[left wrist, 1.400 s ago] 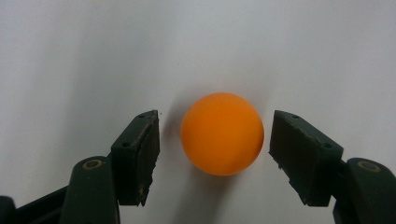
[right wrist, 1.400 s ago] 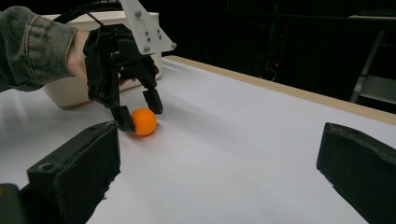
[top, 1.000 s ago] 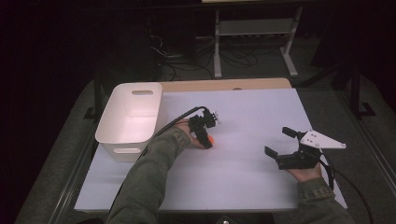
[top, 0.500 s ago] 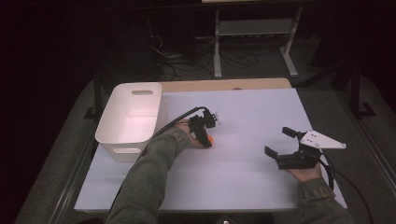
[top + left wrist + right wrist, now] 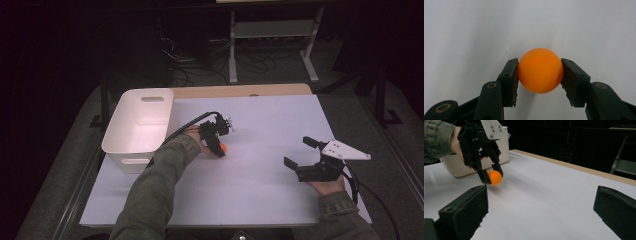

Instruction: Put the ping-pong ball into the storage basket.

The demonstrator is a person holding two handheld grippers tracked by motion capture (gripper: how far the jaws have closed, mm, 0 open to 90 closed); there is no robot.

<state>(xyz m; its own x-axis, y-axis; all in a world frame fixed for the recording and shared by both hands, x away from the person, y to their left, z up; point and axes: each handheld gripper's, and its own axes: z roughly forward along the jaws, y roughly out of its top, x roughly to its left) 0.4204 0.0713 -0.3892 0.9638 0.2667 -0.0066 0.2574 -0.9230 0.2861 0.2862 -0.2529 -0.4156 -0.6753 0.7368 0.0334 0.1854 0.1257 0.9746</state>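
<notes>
Because I want a centred hold before lifting, my left claw (image 5: 539,72) is clamped on the orange ball (image 5: 540,70) low against the tabletop (image 5: 260,125), just right of the white bin (image 5: 137,125). My right claw (image 5: 305,157) waits open, well apart, out of the way.

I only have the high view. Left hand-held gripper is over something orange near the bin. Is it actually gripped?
Observer: Yes. In the left gripper view both pads press on the sides of the orange ball.
Operator: Ball lifted?
Observer: Can't tell; the right gripper view shows the ball low, just over the white table.
Operator: Right side?
Observer: The right hand-held gripper has its jaws wide apart with nothing between them.
Operator: Bin contents?
Observer: The white bin looks empty in the high view.
</notes>
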